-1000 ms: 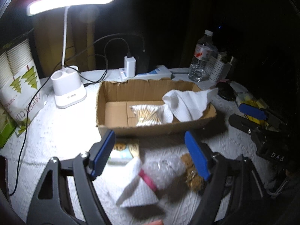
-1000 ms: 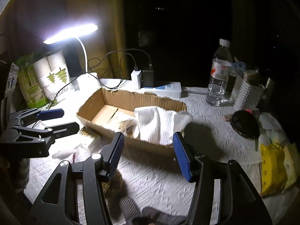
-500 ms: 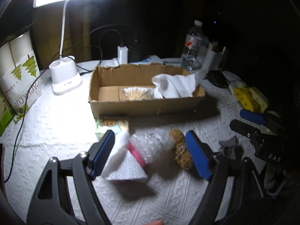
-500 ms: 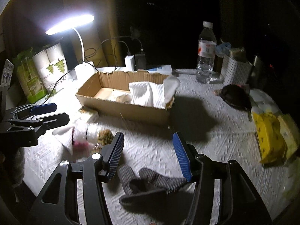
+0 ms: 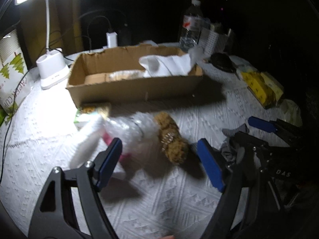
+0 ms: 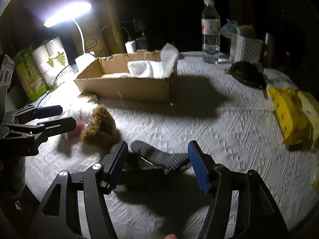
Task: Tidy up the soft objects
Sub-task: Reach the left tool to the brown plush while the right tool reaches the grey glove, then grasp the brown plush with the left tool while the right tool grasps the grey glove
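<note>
Both grippers gaping wide, holding nothing. Right gripper [image 6: 157,163] hangs over the grey sock [image 6: 159,155] near the table's front edge; left gripper [image 5: 159,163] faces the brown plush [image 5: 171,137]. Blurry, but the sock looks floppy, so a shallow pinch might snag the tablecloth [image 6: 219,123] instead.

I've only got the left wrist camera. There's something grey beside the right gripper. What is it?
Observer: A dark grey patterned sock, lying on the white tablecloth.
Operator: Has the right gripper got hold of it?
Observer: No. The right gripper is open, and the sock lies between its fingers, ungripped.
Operator: How close is the brown fuzzy thing to it?
Observer: The brown fuzzy item sits just beyond the sock's left end. I cannot tell whether they touch.
</note>
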`<action>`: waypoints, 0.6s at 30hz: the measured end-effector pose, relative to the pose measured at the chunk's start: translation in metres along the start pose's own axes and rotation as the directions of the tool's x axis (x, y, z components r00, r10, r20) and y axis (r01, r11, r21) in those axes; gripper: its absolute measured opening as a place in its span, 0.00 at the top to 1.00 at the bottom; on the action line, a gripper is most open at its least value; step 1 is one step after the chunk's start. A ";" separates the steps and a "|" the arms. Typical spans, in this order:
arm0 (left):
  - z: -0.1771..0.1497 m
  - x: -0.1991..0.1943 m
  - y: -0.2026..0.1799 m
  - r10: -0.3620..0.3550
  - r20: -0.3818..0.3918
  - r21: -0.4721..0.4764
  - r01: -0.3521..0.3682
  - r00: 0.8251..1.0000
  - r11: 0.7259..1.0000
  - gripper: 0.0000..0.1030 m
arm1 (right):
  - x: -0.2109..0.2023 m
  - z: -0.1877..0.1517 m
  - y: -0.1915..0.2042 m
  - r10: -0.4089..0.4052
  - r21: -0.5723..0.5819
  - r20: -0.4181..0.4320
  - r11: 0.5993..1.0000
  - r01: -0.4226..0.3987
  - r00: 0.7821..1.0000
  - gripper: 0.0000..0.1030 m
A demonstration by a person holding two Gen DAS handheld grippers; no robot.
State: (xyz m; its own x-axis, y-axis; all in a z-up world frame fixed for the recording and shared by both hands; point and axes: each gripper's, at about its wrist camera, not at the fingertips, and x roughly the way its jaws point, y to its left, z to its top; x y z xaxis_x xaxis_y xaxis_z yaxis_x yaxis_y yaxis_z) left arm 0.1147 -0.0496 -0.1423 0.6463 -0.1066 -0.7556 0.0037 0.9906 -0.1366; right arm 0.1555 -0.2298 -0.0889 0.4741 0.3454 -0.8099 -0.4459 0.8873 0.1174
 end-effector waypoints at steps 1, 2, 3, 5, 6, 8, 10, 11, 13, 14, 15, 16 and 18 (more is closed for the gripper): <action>-0.001 0.002 -0.003 -0.003 -0.008 0.006 0.003 1.000 1.000 0.23 | 0.002 -0.003 -0.002 0.001 0.003 -0.007 1.000 -0.001 1.000 0.36; -0.002 0.005 -0.007 -0.006 -0.015 0.014 0.007 1.000 1.000 0.23 | 0.005 -0.006 -0.004 0.002 0.006 -0.014 1.000 -0.002 1.000 0.35; -0.002 0.007 -0.010 -0.009 -0.019 0.020 0.009 1.000 1.000 0.23 | 0.007 -0.009 -0.006 0.002 0.010 -0.019 1.000 -0.002 1.000 0.35; -0.003 0.013 -0.016 -0.015 -0.028 0.028 0.016 0.999 0.999 0.23 | 0.012 -0.014 -0.010 0.010 0.015 -0.032 1.000 -0.010 0.999 0.35; -0.003 0.015 -0.018 -0.019 -0.035 0.029 0.020 0.999 0.999 0.23 | 0.015 -0.016 -0.011 0.019 0.019 -0.043 1.000 -0.018 0.999 0.35; -0.003 0.022 -0.020 -0.025 -0.048 0.028 0.026 0.999 0.999 0.23 | 0.018 -0.020 -0.013 0.039 0.028 -0.051 0.999 -0.038 0.998 0.35; -0.004 0.028 -0.022 -0.021 -0.058 0.025 0.023 0.998 0.999 0.23 | 0.020 -0.024 -0.014 0.063 0.032 -0.054 0.998 -0.061 0.997 0.34; -0.004 0.032 -0.023 -0.019 -0.064 0.021 0.020 0.998 1.000 0.23 | 0.021 -0.025 -0.013 0.077 0.034 -0.056 0.997 -0.075 0.995 0.34; -0.004 0.037 -0.022 -0.012 -0.072 0.014 0.013 0.997 1.000 0.23 | 0.024 -0.027 -0.012 0.102 0.040 -0.061 0.994 -0.099 0.993 0.34; -0.004 0.040 -0.022 -0.010 -0.075 0.011 0.011 0.997 1.000 0.24 | 0.025 -0.029 -0.011 0.113 0.042 -0.060 0.993 -0.110 0.992 0.35; -0.004 0.042 -0.021 -0.009 -0.079 0.008 0.009 0.997 1.000 0.24 | 0.026 -0.029 -0.009 0.112 0.037 -0.053 0.993 -0.110 0.992 0.35; -0.003 0.044 -0.021 -0.011 -0.079 0.005 0.012 0.997 1.000 0.25 | 0.026 -0.029 -0.007 0.110 0.027 -0.049 0.994 -0.109 0.993 0.35; -0.003 0.047 -0.021 -0.014 -0.082 0.001 0.014 0.997 1.000 0.38 | 0.026 -0.030 -0.006 0.120 0.020 -0.042 0.993 -0.119 0.992 0.36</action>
State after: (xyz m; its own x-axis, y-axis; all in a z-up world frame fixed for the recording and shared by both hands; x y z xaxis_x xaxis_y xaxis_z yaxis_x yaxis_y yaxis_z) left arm 0.1430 -0.0756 -0.1766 0.5818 -0.1269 -0.8034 0.0134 0.9891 -0.1465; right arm 0.1475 -0.2352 -0.1279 0.3845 0.4360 -0.8136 -0.4837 0.8459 0.2247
